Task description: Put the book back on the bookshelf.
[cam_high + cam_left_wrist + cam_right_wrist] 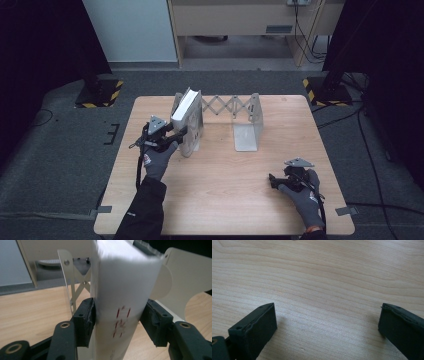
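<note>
A white book (186, 107) stands upright at the left end plate of an expanding metal rack (229, 106), clamped across its thickness by the left gripper (176, 134). In the left gripper view both black jaws press flat on the book's two covers, with the page edge (122, 290) facing the camera and faint red marks on it. The grip sits low on the book, probably so the heavy block stays upright and does not swing as it is set beside the plate. The book leans slightly away from the rack's right end; whether its foot rests on the plate's base or hangs just above cannot be told.

The rack's right end plate (248, 125) stands bare, its scissor lattice stretched wide between the two plates, leaving open room for more books.

The right gripper (274, 181) lies well apart from the rack, near the table's (220, 200) front right corner. Its jaws are spread wide over bare wood with nothing between them, likely parked clear of the working hand.
</note>
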`<state>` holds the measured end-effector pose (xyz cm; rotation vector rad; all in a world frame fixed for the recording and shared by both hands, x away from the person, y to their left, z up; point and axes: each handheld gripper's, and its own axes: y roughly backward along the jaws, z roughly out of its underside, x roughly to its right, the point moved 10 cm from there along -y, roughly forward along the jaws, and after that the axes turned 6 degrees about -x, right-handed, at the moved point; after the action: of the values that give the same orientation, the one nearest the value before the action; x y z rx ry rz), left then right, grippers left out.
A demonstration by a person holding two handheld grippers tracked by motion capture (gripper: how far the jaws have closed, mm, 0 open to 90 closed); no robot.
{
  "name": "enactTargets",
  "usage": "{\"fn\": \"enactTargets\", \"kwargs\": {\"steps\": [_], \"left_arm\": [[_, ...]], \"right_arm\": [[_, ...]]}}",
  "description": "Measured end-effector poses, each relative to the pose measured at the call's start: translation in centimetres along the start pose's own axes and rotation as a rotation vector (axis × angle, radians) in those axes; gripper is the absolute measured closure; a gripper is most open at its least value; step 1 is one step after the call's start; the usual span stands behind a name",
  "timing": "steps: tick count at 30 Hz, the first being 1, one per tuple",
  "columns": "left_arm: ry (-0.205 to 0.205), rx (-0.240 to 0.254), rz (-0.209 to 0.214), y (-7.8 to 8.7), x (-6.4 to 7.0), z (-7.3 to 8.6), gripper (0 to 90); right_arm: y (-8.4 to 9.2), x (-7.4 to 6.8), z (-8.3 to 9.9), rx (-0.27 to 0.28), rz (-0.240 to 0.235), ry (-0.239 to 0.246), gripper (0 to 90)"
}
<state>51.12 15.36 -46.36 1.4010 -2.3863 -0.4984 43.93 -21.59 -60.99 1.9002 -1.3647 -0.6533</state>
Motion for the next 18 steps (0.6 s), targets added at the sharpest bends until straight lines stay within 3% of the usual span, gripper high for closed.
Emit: {"fn": "enactTargets", "kwargs": {"steps": [3,7,11,18], "left_arm": [[0.014,-0.018,0.000,-0.7,-0.2,1.1,47.0],[0.026,-0.001,-0.017,-0.8,-0.1,1.0,47.7],[0.051,0.003,-0.003,-1.2,0.1,1.0,46.5],[0.031,-0.003,0.025,-1.5,0.7,1.3,42.5]], "right_arm": [[0.0,0.0,0.0,-0.001,-0.001,-0.001,2.1],[0.0,0.0,0.0,0.000,0.000,0.000,2.1],[0.0,0.0,0.0,0.000,0.000,-0.001,2.1],[0.0,0.0,0.0,0.001,0.002,-0.003,2.1]]}}
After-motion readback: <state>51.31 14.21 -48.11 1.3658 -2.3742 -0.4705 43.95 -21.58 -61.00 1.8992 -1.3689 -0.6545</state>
